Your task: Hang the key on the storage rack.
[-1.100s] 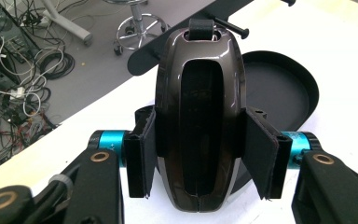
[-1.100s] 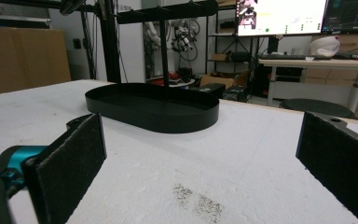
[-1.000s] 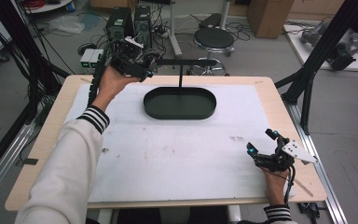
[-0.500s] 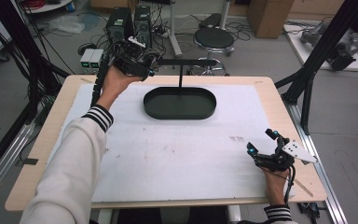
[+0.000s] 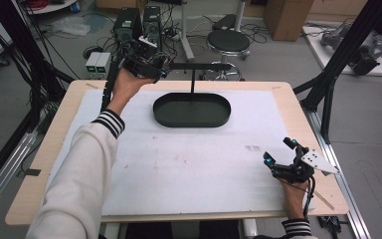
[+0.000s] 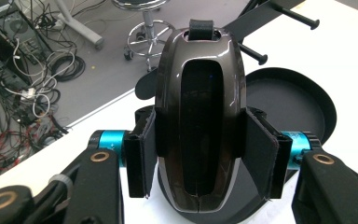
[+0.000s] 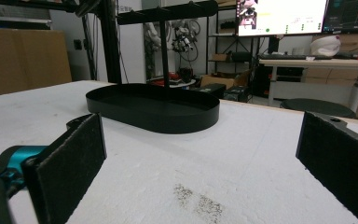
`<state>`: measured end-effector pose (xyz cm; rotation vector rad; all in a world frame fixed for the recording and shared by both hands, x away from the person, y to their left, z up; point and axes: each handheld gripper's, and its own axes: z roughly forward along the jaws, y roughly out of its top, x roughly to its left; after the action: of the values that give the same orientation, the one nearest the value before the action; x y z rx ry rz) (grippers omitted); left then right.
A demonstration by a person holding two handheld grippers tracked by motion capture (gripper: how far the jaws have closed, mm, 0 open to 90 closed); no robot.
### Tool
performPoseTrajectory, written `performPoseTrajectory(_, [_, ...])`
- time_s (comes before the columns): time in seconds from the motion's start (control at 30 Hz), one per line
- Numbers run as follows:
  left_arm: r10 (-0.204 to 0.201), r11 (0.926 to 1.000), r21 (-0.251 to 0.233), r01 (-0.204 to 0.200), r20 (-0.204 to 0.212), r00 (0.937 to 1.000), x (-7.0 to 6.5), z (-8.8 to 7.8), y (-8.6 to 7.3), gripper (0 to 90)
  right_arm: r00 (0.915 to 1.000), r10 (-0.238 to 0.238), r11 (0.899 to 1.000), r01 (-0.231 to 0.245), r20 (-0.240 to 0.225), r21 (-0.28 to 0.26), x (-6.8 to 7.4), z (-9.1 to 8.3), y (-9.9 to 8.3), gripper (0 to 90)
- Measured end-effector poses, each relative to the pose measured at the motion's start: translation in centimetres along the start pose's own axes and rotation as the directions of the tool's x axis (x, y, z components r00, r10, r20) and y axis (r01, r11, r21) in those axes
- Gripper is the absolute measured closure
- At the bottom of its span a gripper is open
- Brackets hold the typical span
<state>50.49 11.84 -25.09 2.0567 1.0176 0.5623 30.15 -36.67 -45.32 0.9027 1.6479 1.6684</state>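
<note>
1. Left gripper (image 5: 146, 63): held above the far left part of the tabletop (image 5: 288, 107), beside the left end of the stand's crossbar (image 5: 204, 65).
2. Left fingers (image 6: 144, 154): closed on a glossy dark brown oval case (image 6: 196, 112). The pads press against both of its long sides; a short black strap loop sits at its far end.
3. Case position: in the left gripper view it is above the tray's edge, off the tabletop.
4. Black oval tray (image 5: 191, 110): rests on the white mat (image 5: 179, 169) at the far centre. A thin post rises from its far edge to the crossbar.
5. Right gripper (image 5: 284, 160): low over the near right corner of the mat.
6. Right fingers (image 7: 70, 163): wide apart, nothing between them; they face the tray (image 7: 154, 109).
</note>
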Motion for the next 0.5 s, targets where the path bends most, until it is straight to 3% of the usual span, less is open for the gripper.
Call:
performPoseTrajectory(0.13, [0.009, 0.9996, 0.028, -0.009, -0.016, 0.9998, 0.1, 0.5, -0.2, 49.0, 1.0, 0.001, 1.0, -0.001, 0.0, 0.001, 0.0, 0.0, 0.0, 0.5])
performPoseTrajectory(0.5, [-0.012, 0.9991, 0.041, 0.014, -0.042, 0.999, 0.5, 1.6, -1.3, 49.0, 1.0, 0.002, 1.0, -0.002, 0.001, -0.002, 0.0, -0.1, 0.0, 0.5])
